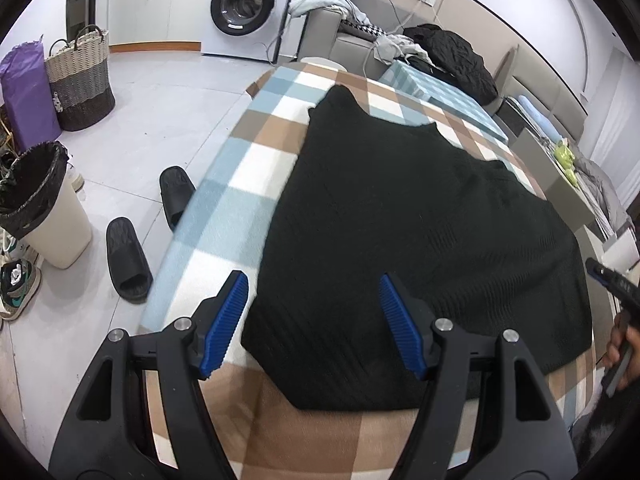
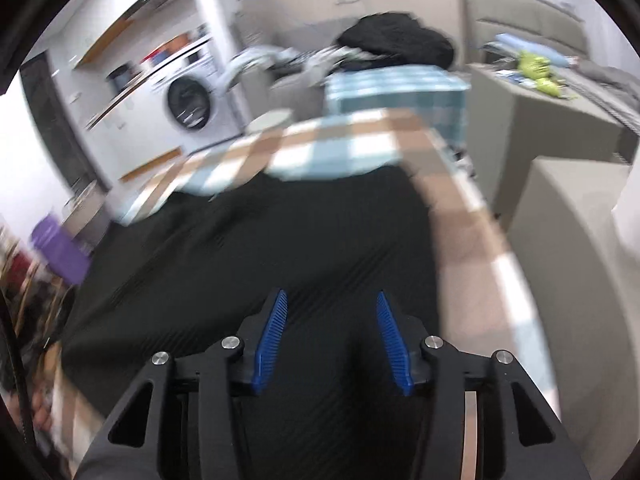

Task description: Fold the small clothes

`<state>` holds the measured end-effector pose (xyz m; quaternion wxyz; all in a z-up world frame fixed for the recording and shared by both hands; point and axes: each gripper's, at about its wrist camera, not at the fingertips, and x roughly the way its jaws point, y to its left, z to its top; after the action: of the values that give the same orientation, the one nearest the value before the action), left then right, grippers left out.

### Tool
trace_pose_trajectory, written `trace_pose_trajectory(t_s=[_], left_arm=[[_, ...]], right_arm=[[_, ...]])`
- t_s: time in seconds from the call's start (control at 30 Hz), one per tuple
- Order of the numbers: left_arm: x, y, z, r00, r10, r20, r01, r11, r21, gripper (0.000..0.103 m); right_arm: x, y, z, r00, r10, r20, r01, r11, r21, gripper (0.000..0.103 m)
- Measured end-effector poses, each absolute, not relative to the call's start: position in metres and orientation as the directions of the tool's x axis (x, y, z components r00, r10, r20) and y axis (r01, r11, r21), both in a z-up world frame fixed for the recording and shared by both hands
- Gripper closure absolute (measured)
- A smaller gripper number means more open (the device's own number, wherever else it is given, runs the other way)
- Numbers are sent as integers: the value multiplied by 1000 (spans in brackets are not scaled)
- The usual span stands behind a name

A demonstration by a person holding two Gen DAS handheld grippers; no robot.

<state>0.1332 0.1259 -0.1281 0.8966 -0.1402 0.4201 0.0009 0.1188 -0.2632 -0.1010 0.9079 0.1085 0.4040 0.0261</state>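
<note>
A black knit garment lies spread flat on a table with a checked blue, tan and white cloth. My left gripper is open and empty, above the garment's near left corner. The garment also shows in the blurred right wrist view. My right gripper is open and empty just over the garment's near part. The right gripper's tip shows at the right edge of the left wrist view, off the garment's right side.
Left of the table on the floor are black slippers, a lined bin, a woven basket and a purple bag. A washing machine stands behind. A sofa with clothes and grey boxes sit to the right.
</note>
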Motion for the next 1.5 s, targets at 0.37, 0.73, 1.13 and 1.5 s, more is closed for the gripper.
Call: trace_pose_trajectory(t_s=[0.37, 0.73, 1.13, 1.5], left_arm=[[113, 104, -133, 630, -120, -767, -68, 976, -209, 37], [83, 75, -122, 612, -202, -764, 0, 967, -256, 37], [62, 68, -133, 603, -207, -771, -23, 961, -276, 37], [45, 86, -139, 600, -204, -773, -119, 934, -338, 37]], right_arm=[[45, -239, -142, 578, 164, -799, 11, 978, 209, 52], [-12, -255, -148, 609, 351, -712, 156, 826, 541, 51], [6, -250, -151, 698, 224, -681, 289, 782, 553, 76], [-18, -294, -149, 739, 218, -638, 285, 756, 589, 99]])
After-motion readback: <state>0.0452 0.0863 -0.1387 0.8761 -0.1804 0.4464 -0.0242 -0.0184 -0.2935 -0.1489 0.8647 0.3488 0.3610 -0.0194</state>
